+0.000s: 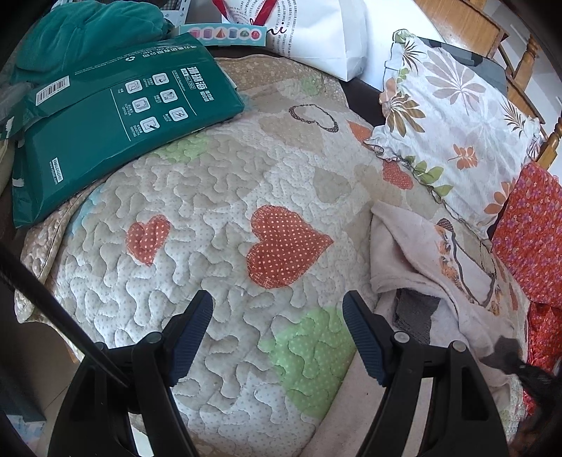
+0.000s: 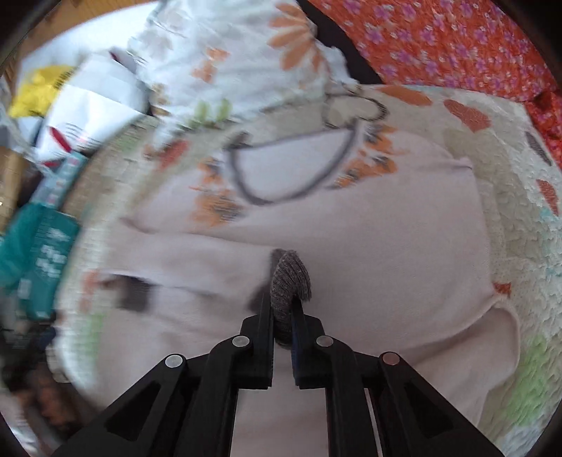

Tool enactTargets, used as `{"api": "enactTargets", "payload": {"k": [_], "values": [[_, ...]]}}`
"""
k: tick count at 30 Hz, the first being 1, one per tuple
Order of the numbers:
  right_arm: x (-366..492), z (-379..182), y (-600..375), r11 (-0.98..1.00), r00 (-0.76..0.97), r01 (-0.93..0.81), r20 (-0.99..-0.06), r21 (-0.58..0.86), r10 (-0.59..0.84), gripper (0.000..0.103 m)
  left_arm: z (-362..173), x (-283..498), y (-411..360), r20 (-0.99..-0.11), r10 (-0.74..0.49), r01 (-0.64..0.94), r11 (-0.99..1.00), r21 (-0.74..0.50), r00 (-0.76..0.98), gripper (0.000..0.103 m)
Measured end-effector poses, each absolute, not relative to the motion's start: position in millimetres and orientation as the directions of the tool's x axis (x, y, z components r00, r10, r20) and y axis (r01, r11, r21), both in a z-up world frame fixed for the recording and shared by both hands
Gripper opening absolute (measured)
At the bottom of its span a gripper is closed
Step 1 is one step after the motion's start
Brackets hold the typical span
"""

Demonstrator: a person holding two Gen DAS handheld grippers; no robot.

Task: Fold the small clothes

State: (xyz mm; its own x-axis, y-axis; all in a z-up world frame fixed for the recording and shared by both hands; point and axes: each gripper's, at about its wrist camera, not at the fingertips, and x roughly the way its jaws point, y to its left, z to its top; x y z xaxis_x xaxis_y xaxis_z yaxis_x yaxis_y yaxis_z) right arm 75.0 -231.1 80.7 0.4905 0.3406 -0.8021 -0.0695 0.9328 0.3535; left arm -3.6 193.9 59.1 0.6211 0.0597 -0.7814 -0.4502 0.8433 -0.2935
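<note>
Grey ribbed knit, likely a cuff or hem of the garment, is pinched between my right gripper's (image 2: pixel 282 309) nearly closed jaws. It belongs to the pale pink top (image 2: pixel 351 246), printed with a dark-outlined shape and orange flowers, which lies rumpled across the quilt (image 1: pixel 217 211) below. My left gripper (image 1: pixel 277 334) hovers above bare quilt with its jaws wide apart, holding nothing; the top lies to its right, one edge flopped over itself. I judge the folding barely begun: no crisp crease shows, and the garment needs spreading flat first. Beyond, the quilt is cream with stitched red and green hearts. Farther back sit a green plastic package (image 1: pixel 116 116), a leaf-printed pillow (image 1: pixel 453 116), red floral fabric (image 1: pixel 534 228), a teal cloth heap (image 1: pixel 87 31) and a white paper bag (image 1: pixel 323 31).
</note>
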Motion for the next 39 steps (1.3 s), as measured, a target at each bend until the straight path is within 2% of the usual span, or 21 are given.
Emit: {"api": "enactTargets", "payload": {"k": [4,6,9,12,14,16,17,19,20,22,25,27,29,32,35,36,37,38,39], "values": [[53.4,147.6,-219.3,0.788,0.463,-0.131,-0.666,0.601,0.585,0.008,58.5,-3.1,193.3,-0.782,0.052,-0.447,0.844,-0.298,0.62,0.075],[43.0,190.8,-216.0,0.677,0.455,-0.184,-0.549,0.712,0.701,0.008,56.9,-2.1,191.9,-0.785,0.044,-0.441,0.846,-0.3,0.617,0.075],[35.1,229.3,-222.5,0.623,0.486,-0.235,-0.465,0.746,0.74,0.008,55.2,-2.6,190.3,-0.79,0.03,-0.433,0.848,-0.304,0.613,0.075],[40.9,221.3,-246.6,0.678,0.527,-0.169,-0.516,0.715,0.675,0.009,55.6,-4.2,191.9,-0.79,0.031,-0.434,0.848,-0.304,0.613,0.075],[50.5,192.3,-263.2,0.756,0.523,-0.098,-0.613,0.647,0.592,0.01,55.0,-4.9,194.1,-0.791,0.028,-0.44,0.843,-0.311,0.611,0.075],[60.8,154.2,-276.0,0.896,0.518,-0.006,-0.766,0.443,0.382,0.013,54.3,-5.4,195.9,-0.792,0.022,-0.444,0.838,-0.319,0.61,0.075],[66.0,134.1,-279.0,0.958,0.498,0.035,-0.836,0.286,0.231,0.02,54.2,-5.4,195.8,-0.793,0.02,-0.444,0.837,-0.32,0.61,0.075],[69.8,101.8,-279.3,0.994,0.449,0.105,-0.89,-0.034,-0.078,0.024,54.3,-5.1,195.5,-0.792,0.022,-0.44,0.841,-0.315,0.61,0.075],[67.2,93.1,-276.7,0.992,0.443,0.1,-0.889,-0.081,-0.117,0.024,54.2,-4.5,194.4,-0.793,0.026,-0.438,0.844,-0.309,0.609,0.075],[61.0,97.1,-264.4,0.998,0.482,0.059,-0.876,0.005,-0.024,0.024,53.0,-2.3,191.6,-0.797,0.03,-0.437,0.849,-0.298,0.603,0.075],[66.7,115.5,-209.1,0.991,0.526,-0.112,-0.842,0.075,0.123,0.026,50.5,2.6,185.7,-0.804,0.019,-0.43,0.852,-0.297,0.594,0.075],[77.0,114.1,-165.3,0.965,0.5,-0.234,-0.837,0.116,0.222,0.041,50.4,4.2,180.9,-0.805,0.022,-0.421,0.861,-0.286,0.593,0.075],[82.4,107.8,-129.1,0.934,0.466,-0.321,-0.833,0.155,0.298,0.049,50.6,5.5,177.1,-0.805,0.022,-0.41,0.869,-0.278,0.593,0.075],[88.5,89.1,-79.2,0.898,0.415,-0.409,-0.844,0.159,0.338,0.05,49.9,6.6,175.5,-0.807,0.018,-0.404,0.872,-0.276,0.59,0.075],[91.2,71.2,-52.9,0.888,0.404,-0.445,-0.858,0.119,0.317,0.05,49.7,7.4,176.7,-0.807,0.01,-0.402,0.87,-0.284,0.591,0.075],[95.7,65.3,-47.7,0.892,0.412,-0.444,-0.864,0.086,0.288,0.047,49.9,7.8,176.9,-0.806,0.007,-0.402,0.869,-0.288,0.592,0.075],[101.0,61.4,-44.1,0.897,0.418,-0.438,-0.87,0.06,0.262,0.035,49.9,8.3,177.0,-0.805,0.002,-0.401,0.868,-0.294,0.593,0.075],[104.3,59.2,-43.2,0.902,0.424,-0.429,-0.873,0.042,0.242,0.013,49.8,8.6,177.8,-0.805,-0.003,-0.4,0.867,-0.298,0.593,0.075],[108.4,58.1,-45.1,0.908,0.422,-0.417,-0.876,0.041,0.234,0.005,49.9,8.9,177.7,-0.805,-0.007,-0.398,0.866,-0.302,0.594,0.075]]}}
